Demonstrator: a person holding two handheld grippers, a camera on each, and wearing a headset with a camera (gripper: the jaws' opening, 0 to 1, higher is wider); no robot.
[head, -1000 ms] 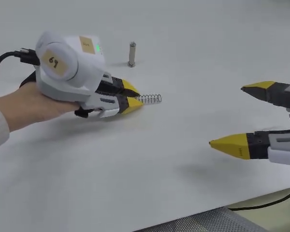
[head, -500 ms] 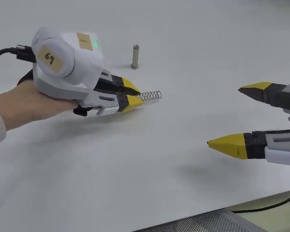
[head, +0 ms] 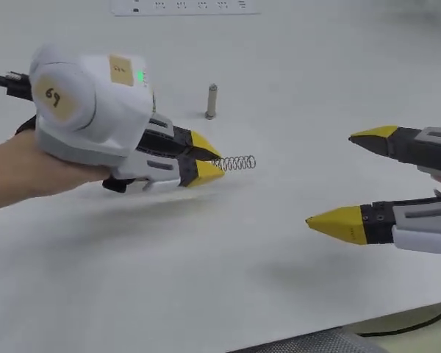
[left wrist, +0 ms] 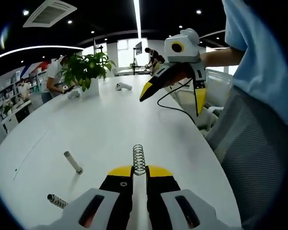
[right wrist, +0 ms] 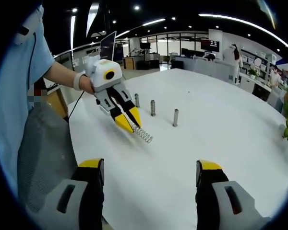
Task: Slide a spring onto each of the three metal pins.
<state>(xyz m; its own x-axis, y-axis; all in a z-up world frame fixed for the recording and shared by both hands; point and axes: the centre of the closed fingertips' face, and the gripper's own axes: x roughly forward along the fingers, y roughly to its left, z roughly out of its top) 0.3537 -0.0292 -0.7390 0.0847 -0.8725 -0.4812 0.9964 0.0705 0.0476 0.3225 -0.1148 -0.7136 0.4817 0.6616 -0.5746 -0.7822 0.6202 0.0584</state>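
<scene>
One spring [head: 235, 163] juts level from the closed jaws of the left gripper [head: 214, 160], clamped by its end, near a bare pin [head: 212, 101] standing upright on the white table [head: 294, 66]. Well right of that pin, the right gripper [head: 329, 179] hangs wide open, holding nothing.

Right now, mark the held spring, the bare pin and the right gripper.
spring [head: 235, 162]: head view, middle coils.
bare pin [head: 212, 100]: head view, mid-shaft.
right gripper [head: 329, 179]: head view, midway between fingertips.
</scene>
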